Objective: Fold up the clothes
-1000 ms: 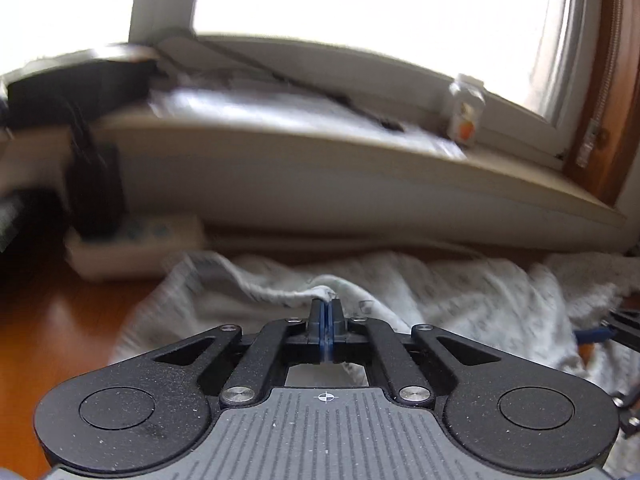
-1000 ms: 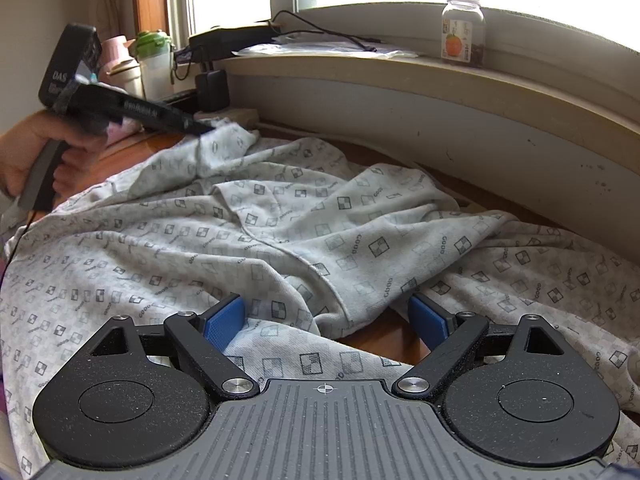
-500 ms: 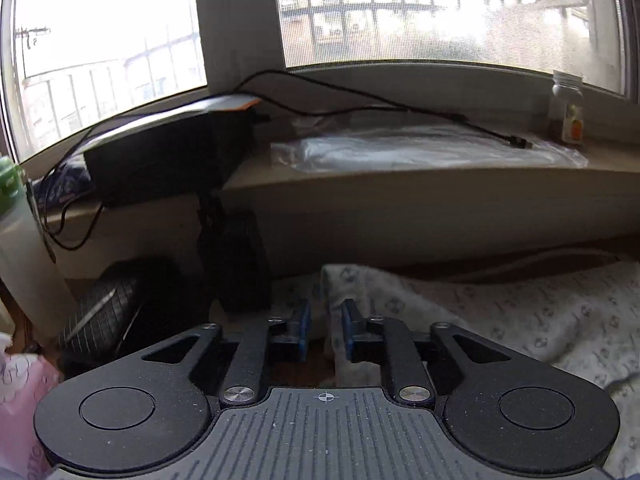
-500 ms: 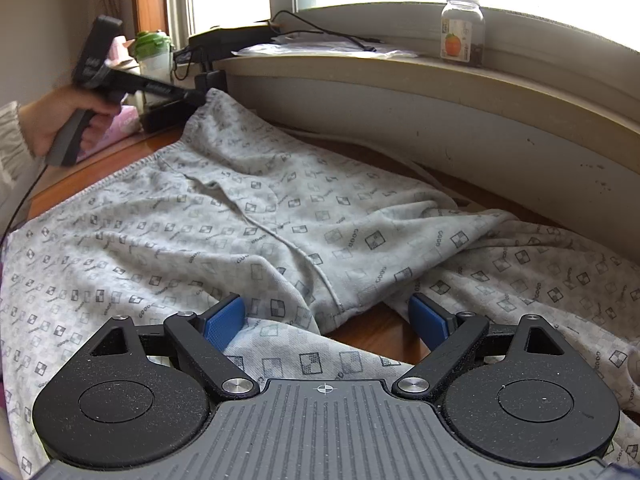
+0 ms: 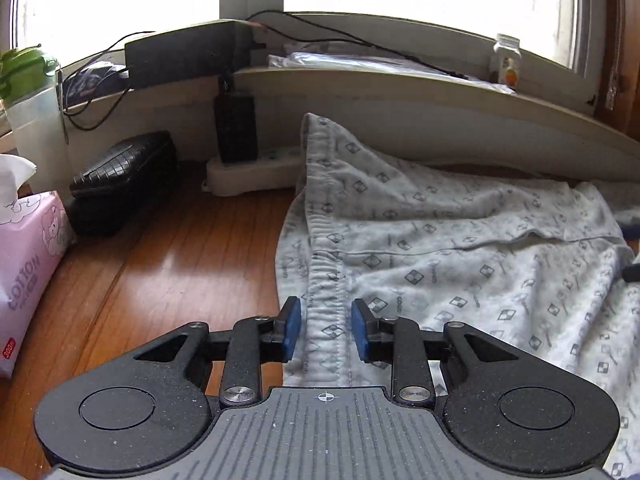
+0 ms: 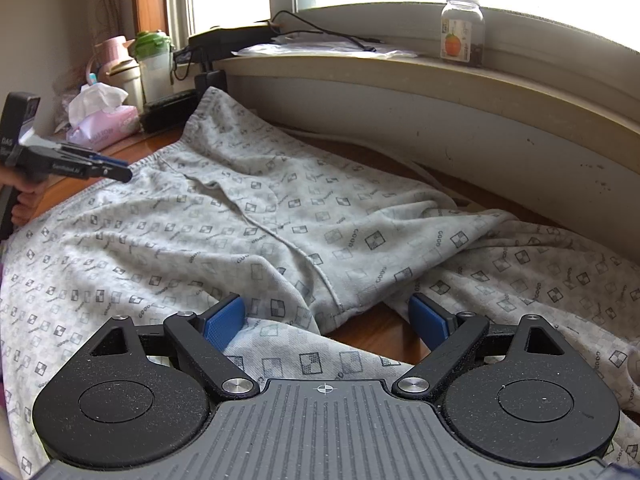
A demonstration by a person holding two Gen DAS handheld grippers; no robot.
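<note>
A pair of grey patterned pants point(image 5: 460, 248) lies spread on the wooden table point(image 5: 172, 264), its waistband corner propped against the wall under the window sill. My left gripper point(image 5: 325, 330) is open and empty, its blue pads on either side of the ribbed waistband point(image 5: 326, 280), just above it. In the right wrist view the pants point(image 6: 240, 216) fill the table. My right gripper point(image 6: 328, 316) is wide open and empty, low over the crotch and leg folds. The left gripper point(image 6: 104, 170) shows there at the left, over the waistband edge.
A pink tissue pack point(image 5: 24, 264), a black case point(image 5: 124, 176), a white power strip point(image 5: 256, 170) with a black adapter and a green-lidded bottle point(image 5: 32, 120) stand at the left. A small jar point(image 6: 462, 28) and cables rest on the sill.
My left gripper let go of the waistband corner after pulling it to the far left, opened, and drew back along the waistband. The pants now lie flatter. My right gripper stayed still and open.
</note>
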